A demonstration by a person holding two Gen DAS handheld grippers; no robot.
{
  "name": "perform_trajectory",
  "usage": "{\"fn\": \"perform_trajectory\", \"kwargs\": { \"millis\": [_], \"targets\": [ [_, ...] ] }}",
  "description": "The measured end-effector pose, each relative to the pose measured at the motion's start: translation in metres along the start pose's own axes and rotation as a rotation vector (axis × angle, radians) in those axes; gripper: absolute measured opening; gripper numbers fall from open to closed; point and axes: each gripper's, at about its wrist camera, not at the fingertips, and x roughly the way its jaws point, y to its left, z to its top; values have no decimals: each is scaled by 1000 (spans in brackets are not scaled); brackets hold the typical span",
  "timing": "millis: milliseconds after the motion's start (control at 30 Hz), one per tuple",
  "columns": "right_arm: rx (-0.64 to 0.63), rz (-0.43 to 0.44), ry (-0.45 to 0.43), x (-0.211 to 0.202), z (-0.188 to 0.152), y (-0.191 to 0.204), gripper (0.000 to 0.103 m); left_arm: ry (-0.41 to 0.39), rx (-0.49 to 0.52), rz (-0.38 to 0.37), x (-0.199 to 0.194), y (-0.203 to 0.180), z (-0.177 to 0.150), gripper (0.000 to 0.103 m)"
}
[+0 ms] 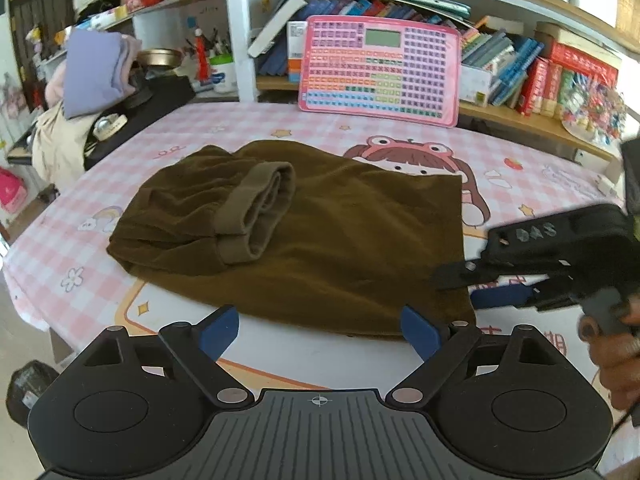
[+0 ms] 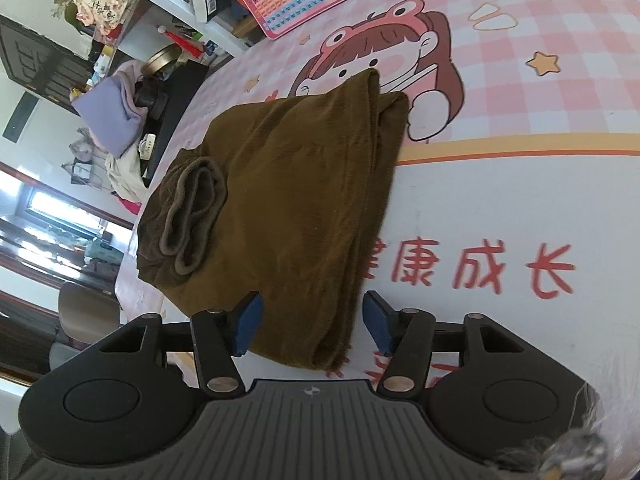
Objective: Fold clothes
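A brown garment [image 1: 320, 232], partly folded into a rough rectangle, lies flat on the pink checked cartoon tablecloth [image 1: 248, 128] near the table's near edge. A ribbed cuff [image 1: 256, 216], a lighter olive band, sits on top toward the left end, which suggests a sleeve or leg has been laid in over the body to narrow the shape.

The right gripper [image 2: 312, 322] is tilted on its side at the garment's right end, with the layered corner [image 2: 328, 344] lying between its blue pads [image 2: 248, 322]. The fingers are spread and grip nothing yet; this placement looks meant for pinching all layers together so the end can be carried over toward the cuff.

The left gripper [image 1: 320, 328] hangs just off the near long edge, fingers wide apart and empty, probably ready to steady or take that hem.

Farther off, a pink keyboard-style learning board [image 1: 380, 70] leans against the bookshelf [image 1: 520, 72] at the far side, and folded lilac clothes [image 1: 96, 68] are piled at the far left, well apart from the work.
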Motion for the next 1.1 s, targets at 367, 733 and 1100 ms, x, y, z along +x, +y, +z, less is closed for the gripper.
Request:
{"fn": "perform_trajectory", "kwargs": {
  "millis": [367,733,1100],
  "targets": [
    [80,-14,12,6,10,-6,11,17,205,-28,13,-27,-4,90],
    [66,65,2,-7,17,2,10,18,349,-44,27,-56,-7,90],
    [80,95,5,-6,22,9,10,28,652,18,59,-98,-12,89]
  ]
}}
